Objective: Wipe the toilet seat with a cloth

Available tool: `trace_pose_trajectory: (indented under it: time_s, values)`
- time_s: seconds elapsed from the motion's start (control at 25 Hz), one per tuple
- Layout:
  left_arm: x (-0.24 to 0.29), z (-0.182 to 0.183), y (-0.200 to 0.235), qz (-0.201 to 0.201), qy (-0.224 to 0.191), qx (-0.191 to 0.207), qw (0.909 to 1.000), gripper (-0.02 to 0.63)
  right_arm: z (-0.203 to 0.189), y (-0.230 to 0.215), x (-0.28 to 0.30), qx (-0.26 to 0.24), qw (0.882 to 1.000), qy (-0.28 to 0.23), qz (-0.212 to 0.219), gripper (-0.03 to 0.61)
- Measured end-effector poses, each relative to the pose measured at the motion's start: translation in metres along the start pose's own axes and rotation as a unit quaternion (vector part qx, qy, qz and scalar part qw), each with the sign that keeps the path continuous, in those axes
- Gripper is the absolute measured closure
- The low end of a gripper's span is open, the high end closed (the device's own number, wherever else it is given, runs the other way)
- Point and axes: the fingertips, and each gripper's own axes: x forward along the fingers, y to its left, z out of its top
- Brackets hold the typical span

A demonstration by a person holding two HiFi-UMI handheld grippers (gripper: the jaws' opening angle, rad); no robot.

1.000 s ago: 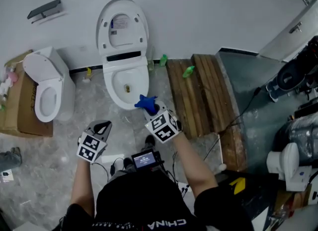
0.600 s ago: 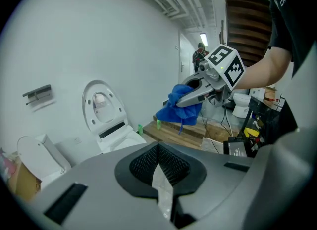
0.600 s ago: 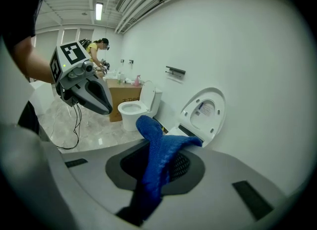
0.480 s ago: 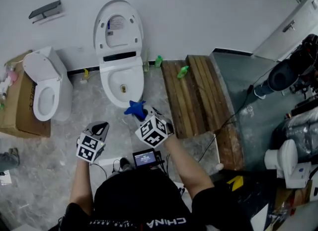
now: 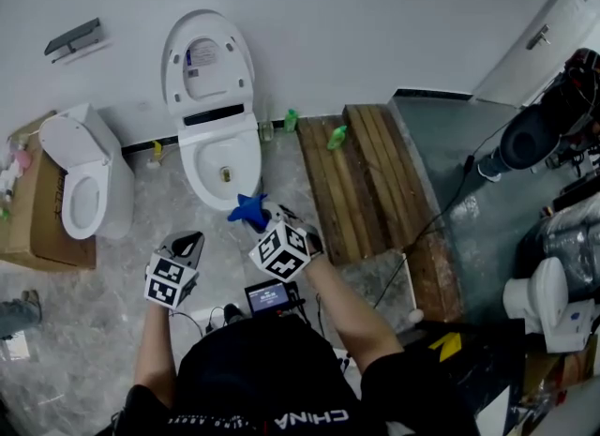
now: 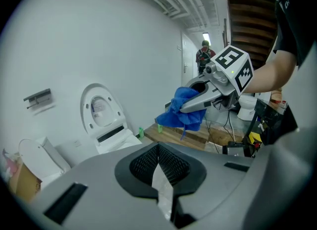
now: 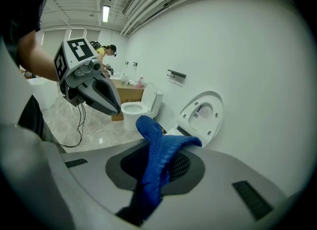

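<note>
Head view: my right claw [image 5: 265, 225] is clamped on the blue cloth [image 5: 248, 211], held just short of the open toilet [image 5: 221, 155], ready for its rim; a second toilet [image 5: 80, 198] and wooden planks [image 5: 361, 176] flank it, neither in the way. Left gripper view: my left claw [image 6: 158, 163] is closed and empty, kept aside. Right gripper view: the cloth drapes from the pinched jaws toward the raised lid [image 7: 203, 113].
</note>
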Motion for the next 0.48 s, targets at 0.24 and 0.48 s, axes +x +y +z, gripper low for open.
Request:
trace_pose_trajectory:
  time_s: [0.24, 0.48]
  values:
    - [0.0046, 0.0029, -0.0048, 0.002, 0.004, 0.002, 1.0, 0.603, -0.0002, -0.0039, 0.0011, -0.008, 1.0, -0.003, 0.005, 0.512]
    - [0.0021, 0.004, -0.0048, 0.011, 0.004, 0.005, 0.9999, 0.603, 0.0009, -0.0041, -0.0008, -0.01, 1.0, -0.005, 0.008, 0.512]
